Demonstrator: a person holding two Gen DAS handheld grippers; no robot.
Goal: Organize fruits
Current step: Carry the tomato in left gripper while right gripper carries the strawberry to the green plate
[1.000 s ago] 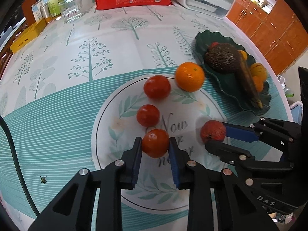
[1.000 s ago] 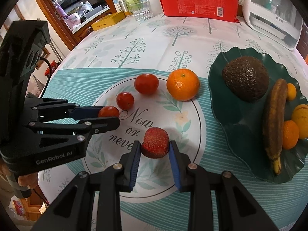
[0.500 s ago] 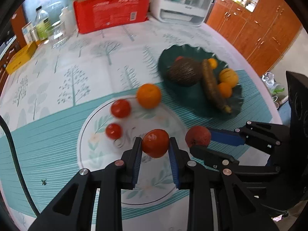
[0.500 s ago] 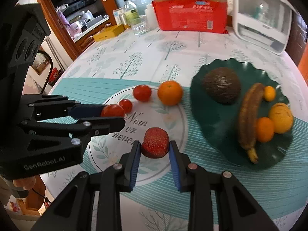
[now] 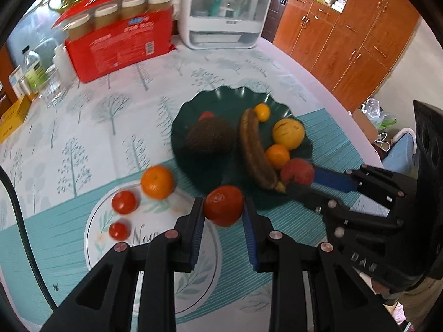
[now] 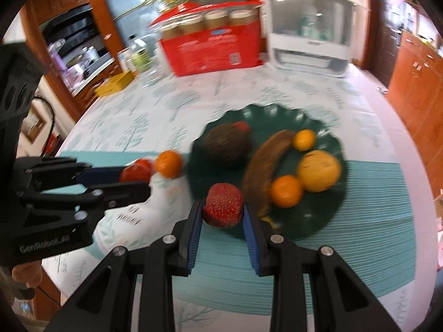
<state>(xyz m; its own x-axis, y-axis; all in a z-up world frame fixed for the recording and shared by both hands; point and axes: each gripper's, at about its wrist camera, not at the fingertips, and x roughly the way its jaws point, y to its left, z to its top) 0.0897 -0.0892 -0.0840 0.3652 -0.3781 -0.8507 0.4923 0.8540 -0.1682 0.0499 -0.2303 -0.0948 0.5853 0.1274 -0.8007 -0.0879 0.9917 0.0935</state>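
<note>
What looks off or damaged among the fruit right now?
The banana on the green plate is dark brown all over, so it looks overripe. Nothing is spilled. The left gripper holds a tomato, the right gripper a bumpy red fruit.

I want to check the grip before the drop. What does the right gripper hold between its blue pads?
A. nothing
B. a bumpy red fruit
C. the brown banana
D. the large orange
B: the right gripper is shut on the bumpy red fruit, above the near edge of the green plate.
</note>
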